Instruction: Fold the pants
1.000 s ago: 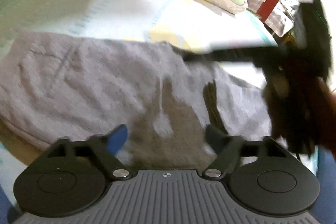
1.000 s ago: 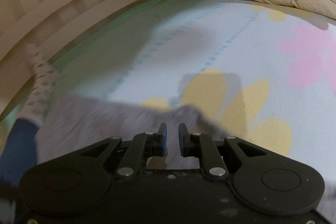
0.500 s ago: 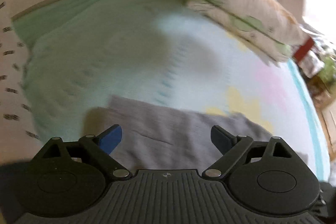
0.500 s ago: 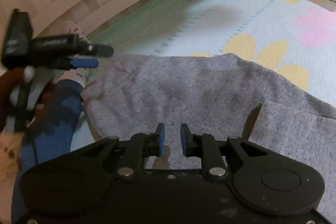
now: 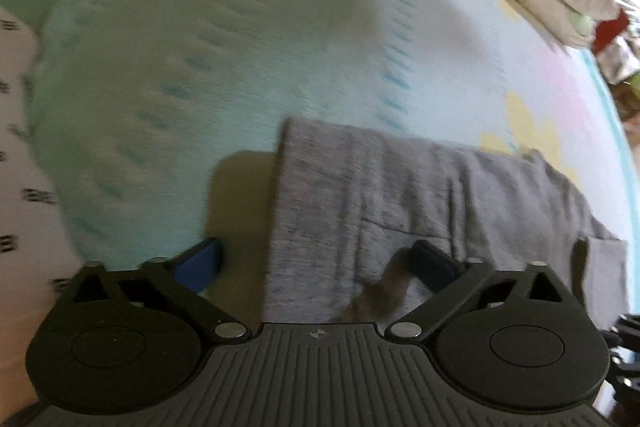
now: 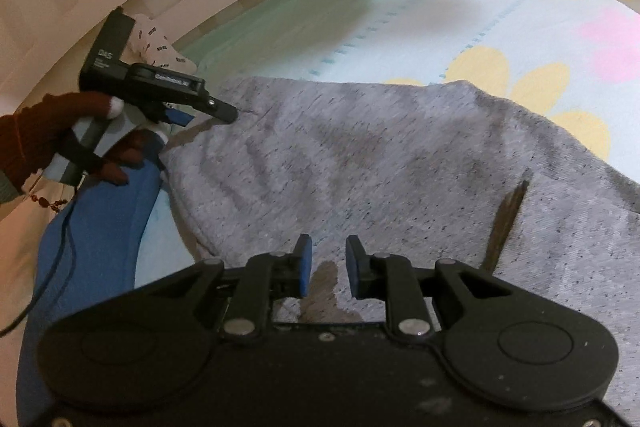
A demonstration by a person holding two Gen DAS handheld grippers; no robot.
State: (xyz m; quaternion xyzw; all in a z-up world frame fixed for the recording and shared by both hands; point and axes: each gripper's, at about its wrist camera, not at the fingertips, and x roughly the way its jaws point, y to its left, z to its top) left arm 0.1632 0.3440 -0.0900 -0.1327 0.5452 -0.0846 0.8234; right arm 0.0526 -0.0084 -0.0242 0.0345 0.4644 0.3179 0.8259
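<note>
left gripper point(image 5: 316, 263) fingers opening wide over pants point(image 5: 360, 195); right gripper point(image 6: 328, 263) fingers narrow, empty

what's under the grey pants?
The grey pants lie on the floral bedsheet, which shows all around them. Whether anything else lies beneath the fabric is covered and cannot be seen.

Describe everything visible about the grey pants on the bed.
The grey heathered knit pants lie flat and lightly wrinkled on the pastel flower-print bedsheet. A dark drawstring lies across the fabric. One straight end sits between the opening jaws of the left gripper, whose pads press nothing. The right gripper hovers above the cloth, slightly parted, holding nothing.
</note>
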